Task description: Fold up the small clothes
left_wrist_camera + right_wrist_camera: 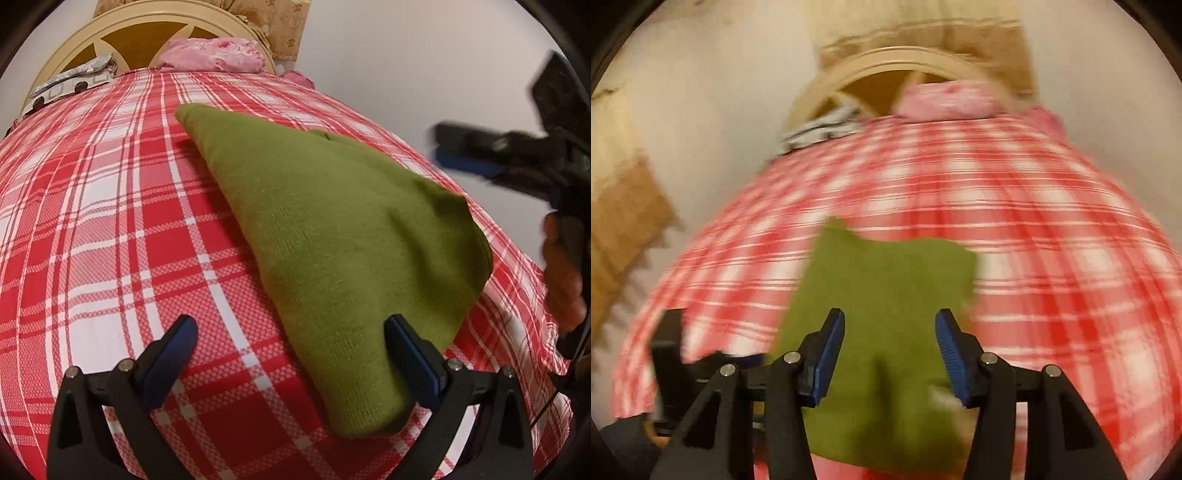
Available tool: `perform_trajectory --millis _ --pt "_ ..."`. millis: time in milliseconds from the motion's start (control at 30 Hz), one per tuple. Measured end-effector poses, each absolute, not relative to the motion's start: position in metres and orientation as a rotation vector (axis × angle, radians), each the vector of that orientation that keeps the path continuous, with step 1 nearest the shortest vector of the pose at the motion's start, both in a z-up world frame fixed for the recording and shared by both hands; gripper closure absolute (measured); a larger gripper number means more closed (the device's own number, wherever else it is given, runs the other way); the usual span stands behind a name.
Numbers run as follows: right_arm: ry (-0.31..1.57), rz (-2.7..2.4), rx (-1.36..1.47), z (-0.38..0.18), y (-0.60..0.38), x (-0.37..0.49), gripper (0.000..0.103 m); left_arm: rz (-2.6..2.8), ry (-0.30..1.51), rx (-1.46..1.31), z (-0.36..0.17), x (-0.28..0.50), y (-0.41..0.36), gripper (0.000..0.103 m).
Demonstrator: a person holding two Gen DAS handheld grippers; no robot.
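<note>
Both grippers, left [291,339] and right [890,332], gape wide over green cloth [332,221] (empty jaws).

A small olive-green knit garment [343,236] lies folded on a bed, forming a rough triangle in the left wrist view: one narrow corner points to the far left, the broad rounded edge sits at right, and another corner reaches the near edge. Its surface is smooth, with a fine ribbed texture. The right wrist view shows it blurred [882,317].
</note>
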State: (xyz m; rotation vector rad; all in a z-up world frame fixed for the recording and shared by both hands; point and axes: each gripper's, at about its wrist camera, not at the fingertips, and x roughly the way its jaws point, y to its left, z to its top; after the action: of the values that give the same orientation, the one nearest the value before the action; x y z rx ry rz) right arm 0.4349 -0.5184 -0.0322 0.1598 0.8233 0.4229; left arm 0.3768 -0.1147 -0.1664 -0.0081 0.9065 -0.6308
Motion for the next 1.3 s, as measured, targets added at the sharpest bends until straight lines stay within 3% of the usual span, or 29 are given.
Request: perform_trajectory --millis 133,233,367,500,567,600,667,1000,1067,1133,1167,1300 --pt "1.008 0.273 0.109 -0.085 -0.519 0.471 0.050 -0.629 0.915 0.010 -0.167 0.377 -0.118 0.000" --pt "0.954 0.346 0.291 -0.078 -0.550 0.470 0.050 -0.627 0.910 0.015 -0.167 0.376 -0.119 0.000" --pt "0.794 0.302 0.251 -0.045 -0.566 0.466 0.050 -0.632 0.912 0.003 -0.168 0.377 -0.118 0.000" --pt "0.894 0.211 0.189 -0.062 -0.573 0.506 0.050 -0.631 0.910 0.003 -0.168 0.377 -0.118 0.000" --pt "1.002 0.233 0.205 -0.085 -0.571 0.530 0.058 -0.630 0.911 0.003 -0.168 0.377 -0.118 0.000" --pt "1.033 0.252 0.216 -0.094 -0.569 0.537 0.077 -0.630 0.911 0.003 -0.168 0.377 -0.118 0.000" --pt "1.008 0.229 0.188 -0.091 -0.568 0.541 0.094 -0.631 0.911 0.004 -0.168 0.377 -0.118 0.000" --pt "1.024 0.172 0.168 -0.100 -0.581 0.547 0.097 -0.629 0.918 0.003 -0.170 0.379 -0.119 0.000" --pt "1.017 0.187 0.253 -0.095 -0.592 0.544 0.088 -0.624 0.918 0.010 -0.171 0.380 -0.120 0.000" --pt "1.010 0.227 0.318 -0.091 -0.600 0.540 0.034 -0.619 0.921 0.012 -0.171 0.380 -0.121 0.000" --pt "1.007 0.261 0.353 -0.091 -0.602 0.538 0.026 -0.617 0.923 0.013 -0.171 0.381 -0.122 0.000" --pt "1.006 0.329 0.382 -0.092 -0.604 0.535 0.025 -0.609 0.930 0.029 -0.173 0.382 -0.125 0.000"
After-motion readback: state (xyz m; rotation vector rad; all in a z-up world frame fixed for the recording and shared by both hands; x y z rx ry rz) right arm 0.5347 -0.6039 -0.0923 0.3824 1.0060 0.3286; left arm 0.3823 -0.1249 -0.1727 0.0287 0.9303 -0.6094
